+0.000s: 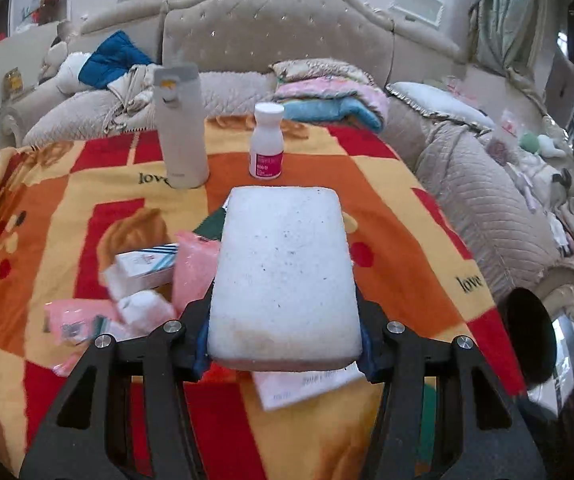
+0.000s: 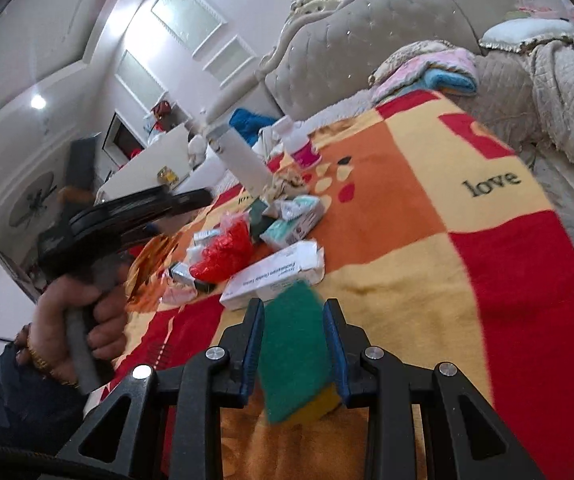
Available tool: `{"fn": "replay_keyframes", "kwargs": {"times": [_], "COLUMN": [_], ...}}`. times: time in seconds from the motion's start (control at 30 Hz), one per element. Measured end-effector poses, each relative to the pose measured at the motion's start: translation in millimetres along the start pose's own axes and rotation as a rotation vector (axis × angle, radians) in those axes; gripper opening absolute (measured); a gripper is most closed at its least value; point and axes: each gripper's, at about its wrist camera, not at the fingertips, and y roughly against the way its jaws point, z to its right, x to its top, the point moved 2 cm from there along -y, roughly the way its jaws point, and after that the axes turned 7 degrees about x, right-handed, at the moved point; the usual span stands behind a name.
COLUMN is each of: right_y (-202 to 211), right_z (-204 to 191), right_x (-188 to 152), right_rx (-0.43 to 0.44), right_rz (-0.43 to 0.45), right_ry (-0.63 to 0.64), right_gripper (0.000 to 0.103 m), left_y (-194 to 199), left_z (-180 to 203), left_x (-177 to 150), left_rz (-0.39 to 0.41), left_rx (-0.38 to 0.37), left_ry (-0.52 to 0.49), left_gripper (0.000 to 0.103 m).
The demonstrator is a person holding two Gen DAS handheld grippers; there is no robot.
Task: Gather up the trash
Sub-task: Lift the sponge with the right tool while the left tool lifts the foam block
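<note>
Holding two pieces so far: left claw [image 1: 283, 344] clamped on a white sponge [image 1: 283, 276], right claw [image 2: 293, 344] on a green scrubber [image 2: 295, 344]. Boxes [image 2: 275, 276] and wrappers [image 2: 223, 252] are still on the blanket [image 2: 447, 260], so we're maybe early-to-midway.

sponge [image 1: 285, 276]: white porous foam | blanket [image 1: 399, 216]: fuzzy cloth

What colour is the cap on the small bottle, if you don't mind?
White; the small bottle's cap shows best in the left wrist view.

Pink packets [image 1: 75, 320] motion-blurred; paper [image 1: 303, 388] partly hidden beneath white sponge [image 1: 283, 280].
</note>
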Motion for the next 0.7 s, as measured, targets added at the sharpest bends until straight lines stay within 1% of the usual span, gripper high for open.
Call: {"fn": "replay_keyframes", "kwargs": {"times": [0.07, 0.13, 0.17, 0.23, 0.27, 0.3, 0.33, 0.37, 0.4, 0.47, 0.53, 0.6, 0.7], "right_y": [7, 9, 10, 13, 13, 13, 12, 11, 10, 2, -9, -21, -39], "right_z": [-2, -6, -9, -17, -19, -19, -19, -18, -18, -14, -11, -11, -20], "right_x": [1, 4, 5, 7, 9, 9, 11, 13, 15, 15, 10, -2, -17], "right_rx": [0.0, 0.004, -0.007, -0.042, -0.058, -0.075, -0.103, -0.117, -0.114, -0.101, -0.107, -0.092, -0.1], "right_rz": [0.012, 0.006, -0.002, -0.017, -0.026, -0.034, -0.045, -0.055, -0.064, -0.118, -0.171, -0.241, -0.317], "right_ry": [0.003, 0.01, 0.028, 0.081, 0.101, 0.118, 0.148, 0.179, 0.205, 0.234, 0.25, 0.274, 0.361], "right_gripper": [0.029, 0.029, 0.029, 0.03, 0.046, 0.06, 0.086, 0.091, 0.091, 0.091, 0.091, 0.091, 0.091], "left_y": [17, 30, 37, 42, 43, 44, 45, 44, 43, 40, 34, 27, 22], "left_z": [-9, -19, -26, -37, -42, -44, -45, -46, -47, -48, -48, -51, -52], "left_x": [-9, -17, -22, -32, -41, -48, -56, -65, -75, -94, -107, -113, -113], "left_rz": [0.007, 0.025, 0.031, 0.025, 0.012, 0.008, 0.006, 0.002, -0.003, -0.006, -0.016, -0.033, -0.048], "left_rx": [0.0, 0.017, 0.032, 0.038, 0.032, 0.034, 0.04, 0.04, 0.032, 0.019, 0.016, 0.023, 0.01], "left_ry": [-0.013, -0.019, -0.017, -0.002, 0.002, -0.003, -0.009, -0.014, -0.014, -0.001, 0.013, 0.032, 0.047], "left_gripper": [0.053, 0.053, 0.053, 0.053, 0.053, 0.053, 0.053, 0.053, 0.053, 0.053, 0.053, 0.053, 0.053]}}
